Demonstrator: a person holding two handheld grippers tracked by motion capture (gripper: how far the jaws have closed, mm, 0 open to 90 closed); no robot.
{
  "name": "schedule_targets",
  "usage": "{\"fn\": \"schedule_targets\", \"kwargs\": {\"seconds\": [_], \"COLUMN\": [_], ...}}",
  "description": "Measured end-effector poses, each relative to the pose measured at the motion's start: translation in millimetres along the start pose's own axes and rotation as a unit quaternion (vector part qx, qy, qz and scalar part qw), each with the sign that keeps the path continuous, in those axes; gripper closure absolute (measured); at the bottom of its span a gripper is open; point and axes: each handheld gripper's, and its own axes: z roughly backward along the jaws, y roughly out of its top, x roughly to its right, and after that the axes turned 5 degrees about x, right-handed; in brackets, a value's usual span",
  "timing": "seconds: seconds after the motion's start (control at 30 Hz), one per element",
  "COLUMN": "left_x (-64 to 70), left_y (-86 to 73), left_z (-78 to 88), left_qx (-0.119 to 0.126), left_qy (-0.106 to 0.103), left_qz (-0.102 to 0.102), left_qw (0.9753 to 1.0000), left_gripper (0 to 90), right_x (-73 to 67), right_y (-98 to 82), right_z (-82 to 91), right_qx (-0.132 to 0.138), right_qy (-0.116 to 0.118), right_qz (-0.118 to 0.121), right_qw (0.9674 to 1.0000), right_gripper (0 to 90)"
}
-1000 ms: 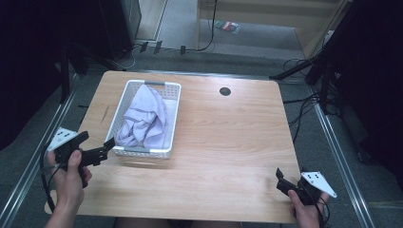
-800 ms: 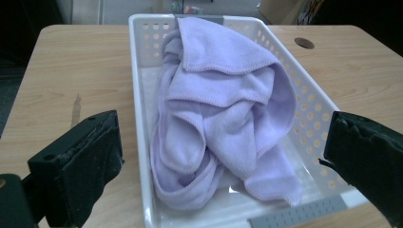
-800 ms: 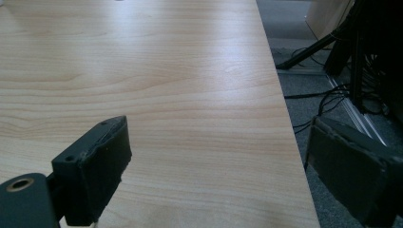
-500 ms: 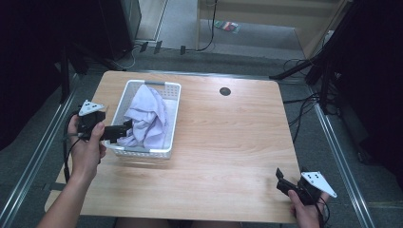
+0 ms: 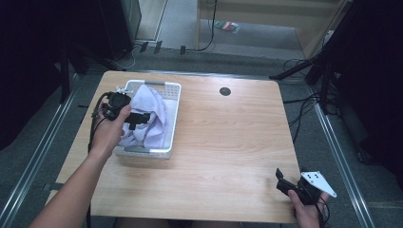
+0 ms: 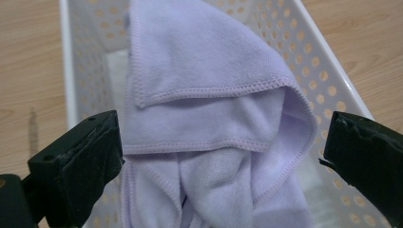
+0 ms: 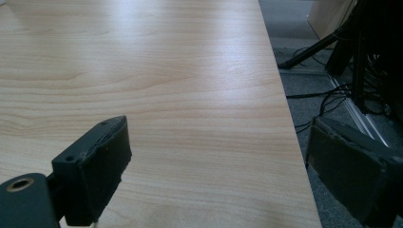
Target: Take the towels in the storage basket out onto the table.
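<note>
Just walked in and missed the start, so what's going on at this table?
A person holds a gripper in each hand at a wooden table. The left gripper is over a white perforated basket at the table's left, jaws open on either side of a crumpled lavender towel inside, not yet gripping it. The right gripper waits open at the near right corner, holding nothing.

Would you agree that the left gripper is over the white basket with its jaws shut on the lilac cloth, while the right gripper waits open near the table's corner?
Not quite: the left gripper is open, its jaws spread either side of the lilac cloth, as the left gripper view shows. It is indeed over the white basket, and the right gripper waits open near the corner.
</note>
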Motion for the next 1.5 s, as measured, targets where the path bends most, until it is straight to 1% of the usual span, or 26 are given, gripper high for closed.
{"fn": "schedule_targets", "kwargs": {"seconds": [0.17, 0.2, 0.37, 0.4, 0.43, 0.5, 0.53, 0.6, 0.63, 0.7, 0.73, 0.77, 0.8, 0.83, 0.87, 0.9, 0.93, 0.97, 1.03, 1.07, 1.1, 1.2, 1.33, 1.37, 1.4, 1.5], "left_x": [2.2, 2.2, 5.9, 5.9, 6.4, 6.5, 7.0, 8.0, 8.4, 10.9, 11.9, 11.9, 12.5, 13.0, 14.4, 14.4, 13.9, 13.6, 13.1, 12.7, 12.7, 13.7, 13.7, 13.1, 12.2, 10.9], "left_y": [5.0, 6.4, 6.9, 6.9, 6.3, 5.8, 4.7, 2.8, 1.9, -0.9, -3.0, -3.0, -4.9, -6.5, -9.9, -9.9, -10.4, -10.7, -11.6, -12.1, -12.1, -14.6, -14.4, -14.4, -13.1, -12.9], "left_z": [-20.7, -28.5, -48.6, -48.6, -55.2, -57.9, -64.0, -68.9, -72.3, -79.3, -84.4, -84.4, -88.4, -91.7, -98.1, -98.1, -100.7, -101.7, -104.8, -106.7, -106.7, -112.4, -112.1, -111.3, -108.6, -103.8], "left_qx": [-0.028, -0.039, -0.075, -0.075, -0.087, -0.087, -0.104, -0.111, -0.126, -0.139, -0.152, -0.152, -0.16, -0.171, -0.186, -0.186, -0.194, -0.194, -0.203, -0.211, -0.211, -0.221, -0.22, -0.216, -0.215, -0.207], "left_qy": [-0.003, 0.001, 0.021, 0.021, 0.033, 0.036, 0.042, 0.048, 0.053, 0.063, 0.069, 0.069, 0.073, 0.077, 0.089, 0.089, 0.092, 0.093, 0.09, 0.089, 0.089, 0.094, 0.099, 0.102, 0.106, 0.109], "left_qz": [0.016, 0.024, 0.024, 0.024, 0.03, 0.032, 0.036, 0.035, 0.028, 0.025, 0.023, 0.023, 0.024, 0.022, 0.016, 0.016, 0.018, 0.016, 0.014, 0.01, 0.01, -0.004, -0.005, -0.003, -0.005, -0.019], "left_qw": [0.9995, 0.999, 0.9967, 0.9967, 0.9952, 0.995, 0.993, 0.9921, 0.9903, 0.9879, 0.9856, 0.9856, 0.9841, 0.9821, 0.9783, 0.9783, 0.9764, 0.9765, 0.9749, 0.9734, 0.9734, 0.9707, 0.9704, 0.9711, 0.9709, 0.972], "left_gripper": [0.0, 0.0, 0.0, 0.0, 0.0, 0.0, 0.0, 0.0, 0.0, 0.0, 0.0, 0.0, 0.0, 0.0, 0.0, 0.0, 0.0, 0.0, 0.0, 0.0, 0.0, 0.0, 7.6, 7.6, 12.3, 36.9], "right_x": [0.1, 0.1, 0.3, 0.3, 0.4, 0.3, 0.3, 0.4, 0.4, 0.5, 0.4, 0.4, 0.4, 0.5, 0.3, 0.3, 0.4, 0.4, 0.4, 0.4, 0.4, 0.4, 0.8, 0.8, 0.5, 0.8], "right_y": [0.0, 0.0, 0.0, 0.0, 0.0, 0.0, 0.0, 0.0, 0.0, 0.0, 0.0, 0.0, 0.0, 0.0, 0.0, 0.0, 0.0, 0.0, 0.0, 0.0, 0.0, 0.0, 0.0, 0.0, 0.0, 0.0], "right_z": [-0.1, -0.1, 0.1, 0.0, 0.1, 0.2, 0.2, 0.2, 0.2, 0.1, 0.2, 0.2, 0.2, 0.1, 0.1, 0.1, 0.1, 0.2, 0.2, 0.2, 0.2, 0.2, -0.1, -0.1, 0.0, -0.2], "right_qx": [0.0, 0.0, 0.001, 0.001, 0.0, 0.001, 0.0, 0.0, 0.0, 0.001, 0.0, 0.0, 0.0, 0.001, 0.0, 0.0, 0.0, 0.0, 0.0, -0.001, -0.001, 0.0, 0.0, 0.0, -0.001, 0.0], "right_qy": [0.0, 0.0, 0.002, 0.002, 0.003, 0.003, 0.003, 0.003, 0.004, 0.004, 0.004, 0.004, 0.004, 0.004, 0.004, 0.004, 0.004, 0.004, 0.004, 0.004, 0.004, 0.004, 0.006, 0.006, 0.005, 0.007], "right_qz": [0.001, 0.001, 0.001, 0.001, 0.001, -0.001, -0.001, -0.001, -0.001, 0.0, -0.001, -0.001, -0.001, 0.0, -0.001, -0.001, 0.0, 0.0, -0.001, -0.001, -0.001, -0.001, 0.001, 0.001, 0.0, 0.0], "right_qw": [1.0, 1.0, 1.0, 1.0, 1.0, 1.0, 1.0, 1.0, 1.0, 1.0, 1.0, 1.0, 1.0, 1.0, 1.0, 1.0, 1.0, 1.0, 1.0, 1.0, 1.0, 1.0, 1.0, 1.0, 1.0, 1.0], "right_gripper": [7.9, 7.9, 7.9, 7.9, 7.9, 7.9, 7.9, 7.9, 7.9, 7.9, 7.9, 7.9, 7.9, 7.9, 7.9, 7.9, 7.9, 7.9, 8.0, 7.9, 7.9, 8.0, 8.1, 8.1, 8.1, 8.1]}}
